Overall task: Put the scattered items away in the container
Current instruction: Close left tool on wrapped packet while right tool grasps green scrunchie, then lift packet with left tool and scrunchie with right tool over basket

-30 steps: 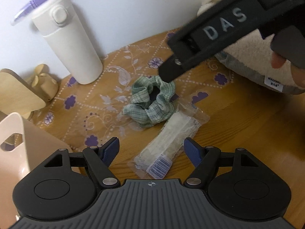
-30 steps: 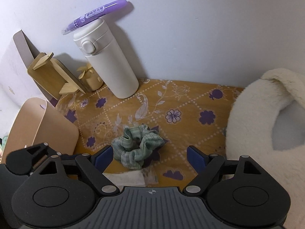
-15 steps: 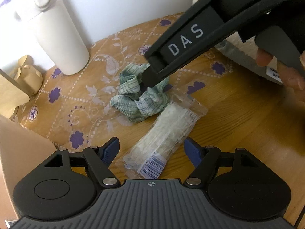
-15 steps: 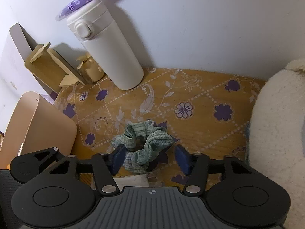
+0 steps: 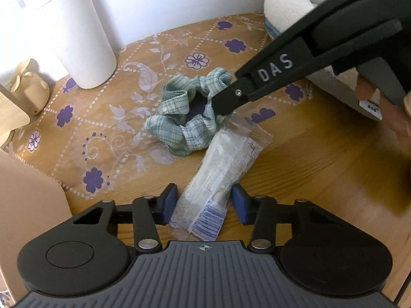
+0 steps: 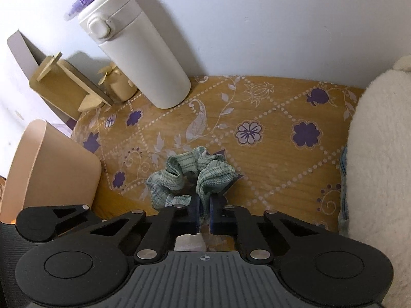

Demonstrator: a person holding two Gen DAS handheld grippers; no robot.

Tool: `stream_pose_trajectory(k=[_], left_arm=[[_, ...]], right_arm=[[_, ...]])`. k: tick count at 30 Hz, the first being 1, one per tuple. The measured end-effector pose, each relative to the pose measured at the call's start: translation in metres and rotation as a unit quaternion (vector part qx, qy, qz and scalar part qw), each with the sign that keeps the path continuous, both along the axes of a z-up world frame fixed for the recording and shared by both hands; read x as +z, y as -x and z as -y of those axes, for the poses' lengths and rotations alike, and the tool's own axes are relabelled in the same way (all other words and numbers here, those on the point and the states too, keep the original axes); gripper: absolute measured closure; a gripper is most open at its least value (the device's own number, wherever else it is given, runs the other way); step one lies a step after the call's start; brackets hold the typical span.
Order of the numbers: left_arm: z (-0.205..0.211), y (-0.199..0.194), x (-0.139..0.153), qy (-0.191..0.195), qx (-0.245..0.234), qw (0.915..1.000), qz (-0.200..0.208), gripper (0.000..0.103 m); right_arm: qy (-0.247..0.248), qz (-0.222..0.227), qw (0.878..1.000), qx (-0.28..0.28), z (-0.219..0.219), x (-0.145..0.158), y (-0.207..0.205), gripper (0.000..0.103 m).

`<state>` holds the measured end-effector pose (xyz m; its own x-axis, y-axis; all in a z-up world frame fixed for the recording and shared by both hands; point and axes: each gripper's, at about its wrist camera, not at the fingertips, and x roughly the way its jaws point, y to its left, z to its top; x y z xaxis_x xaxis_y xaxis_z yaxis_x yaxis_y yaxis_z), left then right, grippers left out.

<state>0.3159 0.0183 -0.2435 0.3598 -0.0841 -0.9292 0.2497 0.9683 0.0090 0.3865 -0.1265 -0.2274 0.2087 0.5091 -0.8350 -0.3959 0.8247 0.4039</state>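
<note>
- Green plaid fabric scrunchie (image 5: 190, 118) is lying on the wooden table (image 5: 321, 169), touching the clear plastic packet (image 5: 226, 169); both are lying outside the beige container (image 5: 28, 179). Left gripper (image 5: 204, 201) is hovering unclenched, fingers straddling the packet's near end.
- Right gripper (image 6: 204, 214) is clenching the scrunchie's near fold (image 6: 203, 179), angled downward; nothing appears stowed yet.

Scrunchie (image 5: 188, 118) touching packet (image 5: 221, 172); bottle (image 6: 143, 59) behind.
</note>
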Motion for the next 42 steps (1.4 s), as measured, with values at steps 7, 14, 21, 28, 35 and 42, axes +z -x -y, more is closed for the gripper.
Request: stream_pose_trajectory(k=[7, 14, 21, 28, 35, 42], left_arm=[[0.002, 0.008, 0.006, 0.001, -0.005, 1.0000, 0.000, 0.066], [-0.001, 0.021, 0.020, 0.008, 0.005, 0.9999, 0.006, 0.072], [-0.007, 0.037, 0.042, 0.016, 0.020, 0.9994, 0.021, 0.073], [-0.014, 0.059, 0.082, 0.035, 0.041, 0.9970, 0.056, 0.073], [-0.034, 0.084, 0.123, 0.037, 0.073, 0.9917, 0.099, 0.073], [-0.067, 0.113, 0.144, 0.030, 0.112, 0.9859, 0.121, 0.073]], right_arm=[[0.003, 0.018, 1.000, 0.003, 0.003, 0.015, 0.010, 0.101], [0.007, 0.046, 0.999, -0.005, 0.012, 0.042, 0.020, 0.101], [0.008, 0.074, 0.997, -0.023, 0.024, 0.071, 0.032, 0.101], [0.007, 0.107, 0.994, -0.030, 0.032, 0.108, 0.051, 0.101], [0.000, 0.145, 0.989, -0.031, 0.027, 0.150, 0.072, 0.101], [-0.007, 0.168, 0.986, -0.021, 0.008, 0.179, 0.095, 0.101]])
